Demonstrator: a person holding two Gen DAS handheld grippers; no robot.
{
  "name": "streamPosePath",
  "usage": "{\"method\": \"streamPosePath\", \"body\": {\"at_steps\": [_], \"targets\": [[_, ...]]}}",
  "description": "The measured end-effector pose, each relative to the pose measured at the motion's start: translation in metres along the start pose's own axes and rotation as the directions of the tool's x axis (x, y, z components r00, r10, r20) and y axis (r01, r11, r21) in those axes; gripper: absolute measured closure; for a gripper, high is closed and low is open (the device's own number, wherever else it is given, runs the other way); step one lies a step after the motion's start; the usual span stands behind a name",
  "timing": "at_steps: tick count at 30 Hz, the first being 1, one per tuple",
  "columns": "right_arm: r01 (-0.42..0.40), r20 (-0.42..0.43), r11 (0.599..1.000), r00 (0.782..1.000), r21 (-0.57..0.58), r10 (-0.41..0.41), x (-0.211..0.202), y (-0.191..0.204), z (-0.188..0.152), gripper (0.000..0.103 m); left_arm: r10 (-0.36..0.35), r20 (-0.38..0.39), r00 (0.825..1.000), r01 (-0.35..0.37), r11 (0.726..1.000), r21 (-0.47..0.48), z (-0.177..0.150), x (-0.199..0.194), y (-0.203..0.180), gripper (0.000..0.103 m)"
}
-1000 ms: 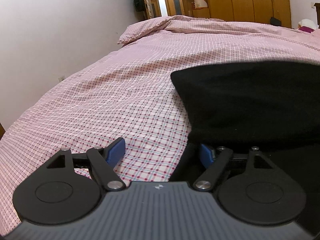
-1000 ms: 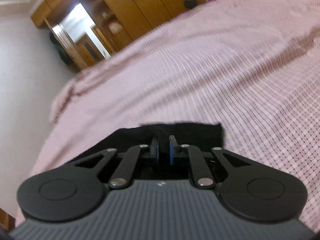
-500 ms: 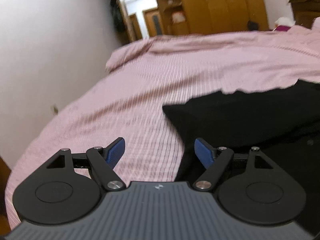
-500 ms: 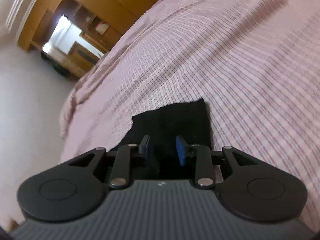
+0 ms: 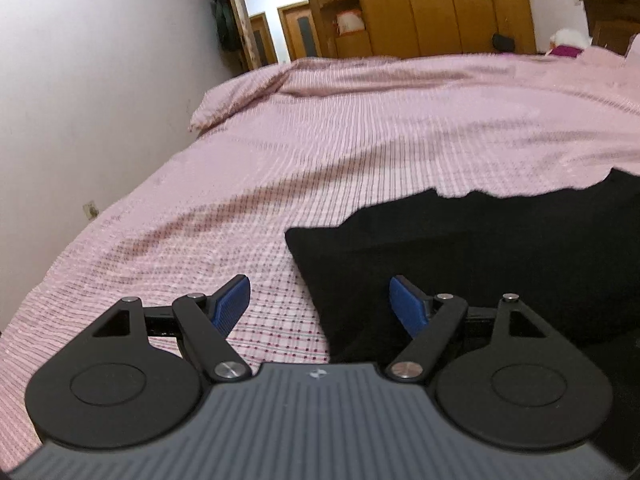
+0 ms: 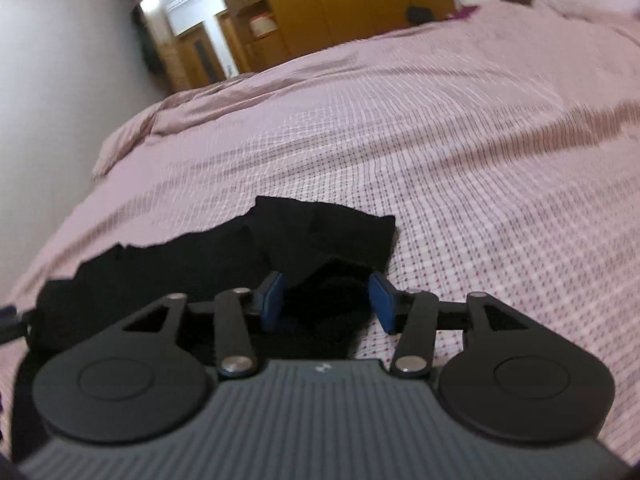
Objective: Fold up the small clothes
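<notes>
1. A black cloth (image 5: 480, 248) is laid flat on a pink checked bed cover (image 5: 320, 152). It is the only piece of clothing seen on the bed.
2. In the left wrist view, the cloth is seen on the right side, and 1 corner of it is pointed toward the left. Its far edge is a bit wavy.
3. In the right wrist view, the same cloth (image 6: 240, 256) is seen low and to the left. A folded part is raised a little at its right end, just in front of the gripper.
4. The left gripper (image 5: 320, 300) is held wide open, and nothing is gripped by it. The near edge of the cloth is seen between its 2 blue pads (image 5: 232, 300), but it is not pressed by them. The left pad is over the bed cover and the right pad is over the cloth.
5. The jaws of the right gripper (image 6: 326, 300) are being opened. The raised fold of the cloth is seen between its 2 blue pads (image 6: 272, 300), and a gap is seen by each pad, so the cloth is let go.
6. The bed cover is spread over the whole bed, and long soft creases are seen in it.
7. A white wall (image 5: 80, 80) is seen to the left of the bed.
8. A brown wardrobe (image 5: 440, 4) and an open doorway (image 5: 264, 16) are seen far behind the bed.
</notes>
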State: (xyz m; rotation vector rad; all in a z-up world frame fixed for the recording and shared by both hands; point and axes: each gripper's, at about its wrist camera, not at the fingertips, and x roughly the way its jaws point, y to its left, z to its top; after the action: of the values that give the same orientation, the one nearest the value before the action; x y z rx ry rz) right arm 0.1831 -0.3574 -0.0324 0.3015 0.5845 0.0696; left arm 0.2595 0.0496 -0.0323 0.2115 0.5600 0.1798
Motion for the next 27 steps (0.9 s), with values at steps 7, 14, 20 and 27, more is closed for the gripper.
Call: {"method": "streamPosePath", "body": {"at_steps": [7,14,20,27], "targets": [[0.005,-0.018,0.991,1.000,-0.130,-0.007,0.019,-0.001,0.002,0.052,0.000,-0.045,0.999,0.000,1.000,0.005,-0.010,0.025,-0.003,0.022],[-0.057,-0.056,0.994,0.997,-0.096,0.052,0.033,-0.009,0.017,0.089,0.000,-0.037,0.999,0.001,1.000,0.019,-0.011,0.029,-0.003,0.022],[-0.277,-0.055,0.924,0.952,0.264,0.301,0.000,-0.024,0.052,0.091,-0.018,-0.023,1.000,0.018,1.000,-0.001,-0.011,0.035,0.003,0.021],[0.092,-0.151,0.887,0.988,0.452,-0.025,0.031,-0.074,0.056,0.088,-0.030,-0.032,0.999,0.029,0.999,-0.031,-0.009,0.043,0.005,0.020]]}}
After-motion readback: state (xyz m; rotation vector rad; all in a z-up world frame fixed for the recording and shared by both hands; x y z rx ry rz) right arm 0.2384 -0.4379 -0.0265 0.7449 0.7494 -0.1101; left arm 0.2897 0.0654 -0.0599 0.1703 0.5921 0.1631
